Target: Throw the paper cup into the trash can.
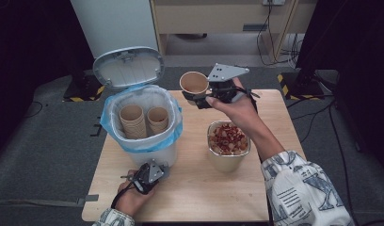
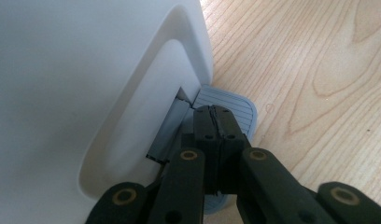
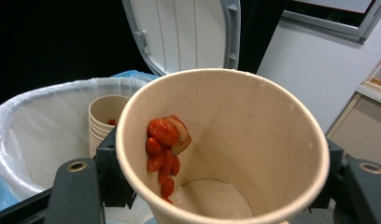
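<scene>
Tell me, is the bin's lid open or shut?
Open: the lid stands tipped back, stacked cups show inside the bin, and the left gripper presses the pedal.

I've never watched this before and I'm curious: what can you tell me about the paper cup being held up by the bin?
The paper cup is plain brown, round and tapering to its base. It is held above the table's far edge, beside the open bin, clamped between the jaws of the right gripper. It is almost empty: a streak of red food scraps clings to its inner wall.
</scene>
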Motion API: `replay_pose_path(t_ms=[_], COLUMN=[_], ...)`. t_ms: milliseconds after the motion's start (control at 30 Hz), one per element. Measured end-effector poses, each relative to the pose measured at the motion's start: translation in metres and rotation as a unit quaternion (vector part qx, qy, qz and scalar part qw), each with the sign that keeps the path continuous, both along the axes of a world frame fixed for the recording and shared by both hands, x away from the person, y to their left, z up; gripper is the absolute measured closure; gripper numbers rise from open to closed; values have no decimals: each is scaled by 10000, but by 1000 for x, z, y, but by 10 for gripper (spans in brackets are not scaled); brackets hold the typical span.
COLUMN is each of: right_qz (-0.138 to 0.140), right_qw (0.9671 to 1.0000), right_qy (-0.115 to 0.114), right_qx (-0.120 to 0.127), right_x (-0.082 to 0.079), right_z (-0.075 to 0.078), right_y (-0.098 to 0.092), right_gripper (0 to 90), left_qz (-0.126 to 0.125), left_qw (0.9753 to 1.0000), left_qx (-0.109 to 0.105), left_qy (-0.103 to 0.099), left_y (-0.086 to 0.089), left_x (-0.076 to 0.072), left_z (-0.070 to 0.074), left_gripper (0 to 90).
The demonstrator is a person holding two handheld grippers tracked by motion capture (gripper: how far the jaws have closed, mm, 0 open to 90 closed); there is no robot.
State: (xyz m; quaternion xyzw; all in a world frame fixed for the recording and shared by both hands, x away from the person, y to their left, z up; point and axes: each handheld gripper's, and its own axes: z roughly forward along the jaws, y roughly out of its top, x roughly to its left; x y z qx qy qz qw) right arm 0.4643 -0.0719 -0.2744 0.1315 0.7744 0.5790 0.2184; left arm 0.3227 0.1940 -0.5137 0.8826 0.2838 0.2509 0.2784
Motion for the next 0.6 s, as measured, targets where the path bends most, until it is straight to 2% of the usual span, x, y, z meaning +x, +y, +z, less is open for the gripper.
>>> replay_pose_path(t_ms=[600], right_qz=[126], right_qw=[9996], right_qy=[150], right_qx=[184], right_x=[3], right_z=[8], right_y=[22], right_gripper=[300], left_qz=[2], left_qw=[10000], left_qx=[-7], left_qy=[2], left_y=[0], left_x=[0], left_z=[0], left_gripper=[889])
